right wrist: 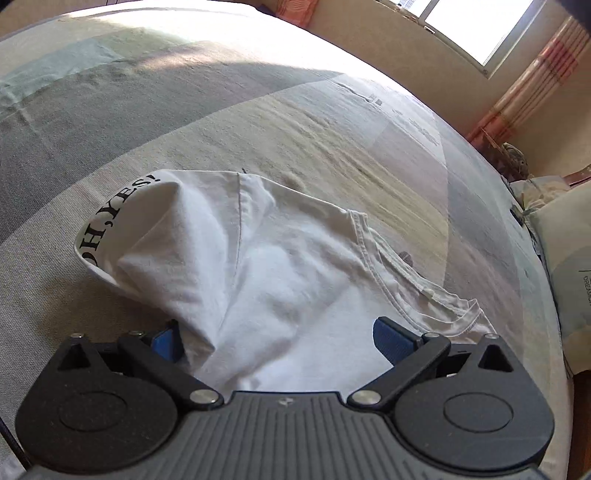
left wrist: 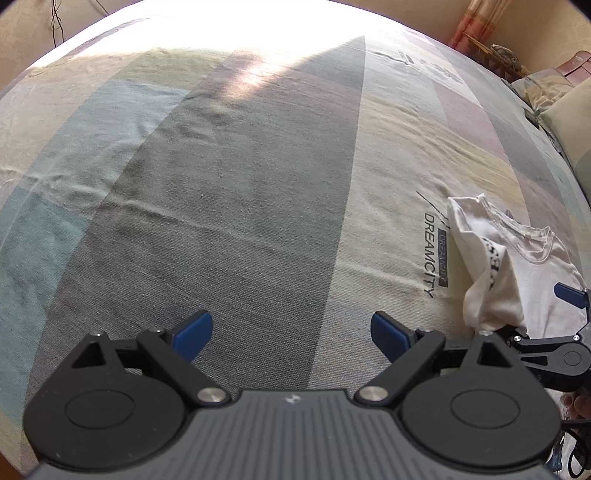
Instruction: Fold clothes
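A white T-shirt (right wrist: 280,251) lies crumpled on the patchwork bed sheet (right wrist: 332,129). A fold at its left is turned up and shows the black print "OH, YES!" (right wrist: 110,218), and the ribbed collar (right wrist: 391,258) lies to the right. My right gripper (right wrist: 277,332) stands open just over the shirt. The cloth lies between its wide jaws and drapes over the left pad (right wrist: 168,341). In the left wrist view the shirt (left wrist: 535,266) is at the right edge, with one right-gripper pad (left wrist: 570,295) beside it. My left gripper (left wrist: 290,325) is open over the bare grey stripe of sheet (left wrist: 240,203), holding nothing.
A pale pillow (right wrist: 565,236) and bedding pile up at the bed's right end, with a striped curtain (right wrist: 535,85) and a window (right wrist: 480,22) beyond. "DREAMCITY" (left wrist: 430,254) is printed on the sheet left of the shirt. Sunlight washes out the bed's far side.
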### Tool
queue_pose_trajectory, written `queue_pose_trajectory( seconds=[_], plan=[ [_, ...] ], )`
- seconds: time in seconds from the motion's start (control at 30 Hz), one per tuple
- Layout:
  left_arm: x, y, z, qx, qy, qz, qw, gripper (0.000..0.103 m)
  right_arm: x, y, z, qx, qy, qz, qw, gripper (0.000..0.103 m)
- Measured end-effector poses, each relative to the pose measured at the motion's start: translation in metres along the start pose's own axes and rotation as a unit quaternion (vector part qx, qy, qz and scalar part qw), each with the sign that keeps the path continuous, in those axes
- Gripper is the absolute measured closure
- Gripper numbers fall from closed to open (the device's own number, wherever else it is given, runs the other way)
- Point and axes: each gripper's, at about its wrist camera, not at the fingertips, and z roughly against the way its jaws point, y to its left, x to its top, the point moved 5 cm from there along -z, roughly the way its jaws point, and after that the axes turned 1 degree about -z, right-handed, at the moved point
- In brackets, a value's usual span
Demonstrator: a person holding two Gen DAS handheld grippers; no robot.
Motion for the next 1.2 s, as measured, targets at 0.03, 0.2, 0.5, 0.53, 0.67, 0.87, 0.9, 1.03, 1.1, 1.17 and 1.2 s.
queue_pose_trajectory(
  seconds=[0.03, 0.2, 0.5, 0.53, 0.67, 0.87, 0.9, 1.03, 1.1, 1.17, 1.2],
  plan=[
    [-0.002, -0.006, -0.002, -0.006, 0.003, -0.005, 1.0000, 0.011, -0.007, -0.013, 0.001, -0.009, 0.006, -0.015, 1.000, 0.000],
    [-0.012, -0.039, -0.011, -0.041, 0.019, -0.037, 0.9983, 0.011, -0.045, -0.076, 0.003, -0.048, 0.046, -0.091, 0.994, 0.000],
    [-0.025, -0.120, -0.035, -0.102, 0.049, -0.166, 0.9795, 0.011, -0.113, -0.122, -0.010, -0.047, 0.144, -0.165, 0.975, 0.000],
    [-0.027, -0.130, -0.037, -0.109, 0.051, -0.186, 0.9751, 0.011, -0.116, -0.122, -0.011, -0.042, 0.147, -0.168, 0.974, 0.000],
    [-0.037, -0.160, -0.044, -0.104, 0.039, -0.274, 0.9553, 0.011, -0.122, -0.120, -0.010, -0.032, 0.147, -0.178, 0.972, 0.000],
    [-0.046, -0.173, -0.052, -0.085, 0.034, -0.345, 0.9342, 0.011, -0.120, -0.122, -0.002, -0.013, 0.131, -0.187, 0.974, 0.000],
    [-0.046, -0.173, -0.053, -0.079, 0.032, -0.353, 0.9315, 0.011, -0.118, -0.122, 0.000, -0.007, 0.126, -0.186, 0.974, 0.000],
    [-0.045, -0.181, -0.052, -0.062, 0.004, -0.391, 0.9183, 0.011, -0.106, -0.106, 0.004, 0.072, 0.103, -0.178, 0.976, 0.000],
    [-0.041, -0.184, -0.052, -0.063, 0.000, -0.390, 0.9185, 0.011, -0.103, -0.094, 0.005, 0.113, 0.102, -0.174, 0.973, 0.000],
    [-0.036, -0.188, -0.051, -0.061, -0.010, -0.389, 0.9191, 0.011, -0.103, -0.077, 0.005, 0.151, 0.107, -0.149, 0.971, 0.000],
    [-0.035, -0.189, -0.051, -0.059, -0.014, -0.389, 0.9193, 0.011, -0.105, -0.068, 0.003, 0.148, 0.115, -0.129, 0.974, 0.000]
  ],
)
